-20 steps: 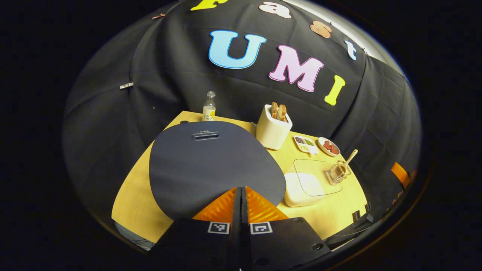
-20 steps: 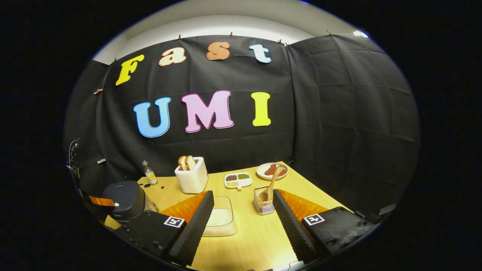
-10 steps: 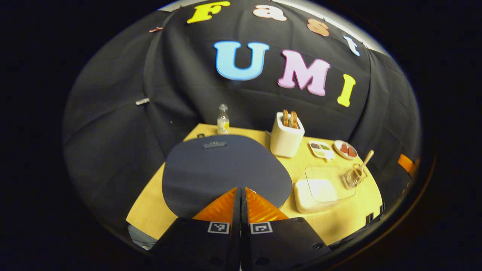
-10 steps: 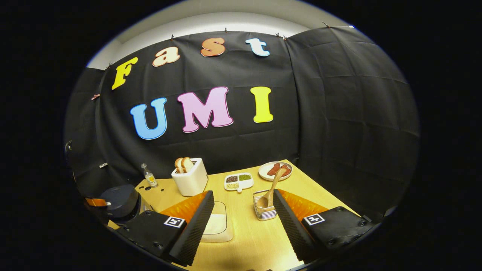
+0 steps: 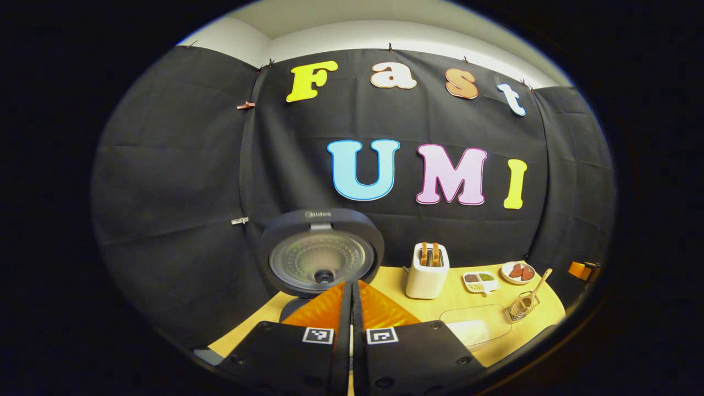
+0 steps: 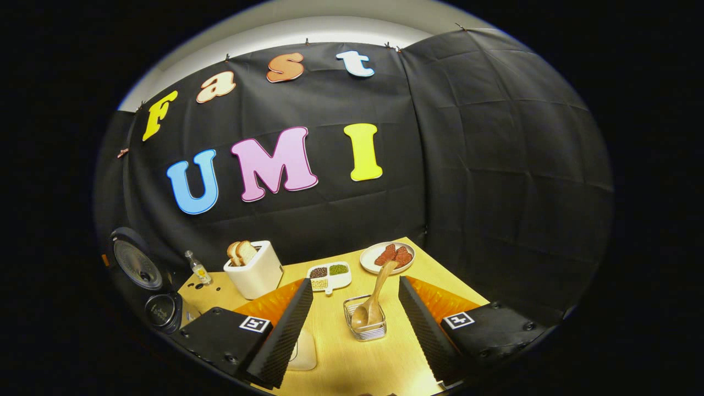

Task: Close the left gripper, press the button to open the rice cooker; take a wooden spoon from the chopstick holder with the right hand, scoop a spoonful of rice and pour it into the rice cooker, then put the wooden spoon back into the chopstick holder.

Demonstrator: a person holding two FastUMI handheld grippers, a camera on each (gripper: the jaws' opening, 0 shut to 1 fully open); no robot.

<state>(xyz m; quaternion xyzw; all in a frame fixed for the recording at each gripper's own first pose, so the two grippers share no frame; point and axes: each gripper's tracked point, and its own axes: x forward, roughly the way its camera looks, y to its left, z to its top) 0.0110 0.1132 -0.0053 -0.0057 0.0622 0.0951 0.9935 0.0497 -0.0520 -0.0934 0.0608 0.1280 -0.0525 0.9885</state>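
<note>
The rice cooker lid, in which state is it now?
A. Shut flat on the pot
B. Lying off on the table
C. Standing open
C: in the left gripper view the rice cooker lid stands upright, its round inner plate facing the camera, beyond the shut left gripper.

One rice cooker stands with its lid up at the counter's left edge. One toaster holds two slices of bread. There is one small bottle, one three-part dish, one plate, one chopstick holder with one wooden spoon, and one clear-lidded container.
</note>
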